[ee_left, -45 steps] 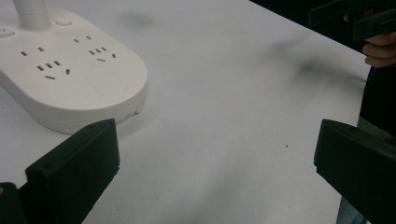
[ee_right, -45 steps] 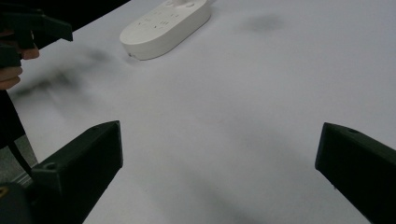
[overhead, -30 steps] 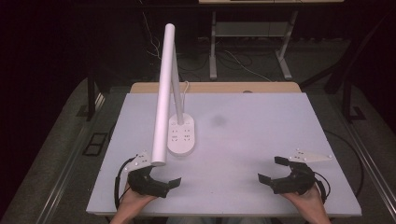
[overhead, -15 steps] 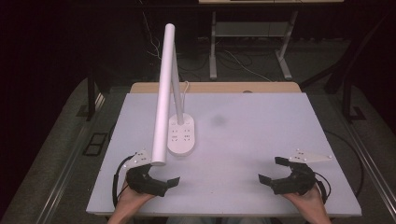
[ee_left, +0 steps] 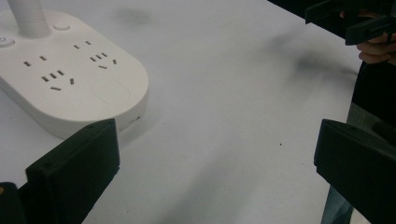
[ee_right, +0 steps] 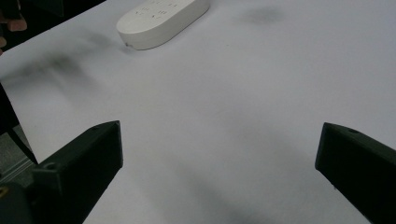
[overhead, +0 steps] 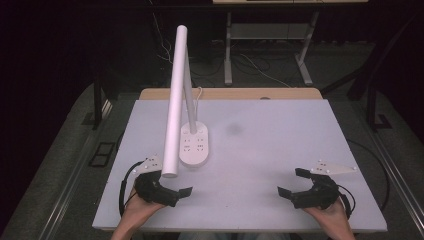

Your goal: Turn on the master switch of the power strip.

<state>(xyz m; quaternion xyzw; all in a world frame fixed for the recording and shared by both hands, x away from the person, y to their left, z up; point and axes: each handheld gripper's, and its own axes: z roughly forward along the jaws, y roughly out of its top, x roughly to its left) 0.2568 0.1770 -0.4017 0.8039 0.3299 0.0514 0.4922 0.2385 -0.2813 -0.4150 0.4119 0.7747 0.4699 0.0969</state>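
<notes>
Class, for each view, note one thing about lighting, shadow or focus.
High view: the table is lit, surroundings nearly black. Left gripper view: the lamp base is sharp, with soft grey smudges beyond. Right gripper view: blurred dark patches on the tabletop near the base.

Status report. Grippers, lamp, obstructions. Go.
Left gripper open, empty. Right gripper open, empty. White desk lamp with socket base upright, nearer the left gripper, untouched. Grey table between them bare.

No text, label or number can be read — anywhere.
</notes>
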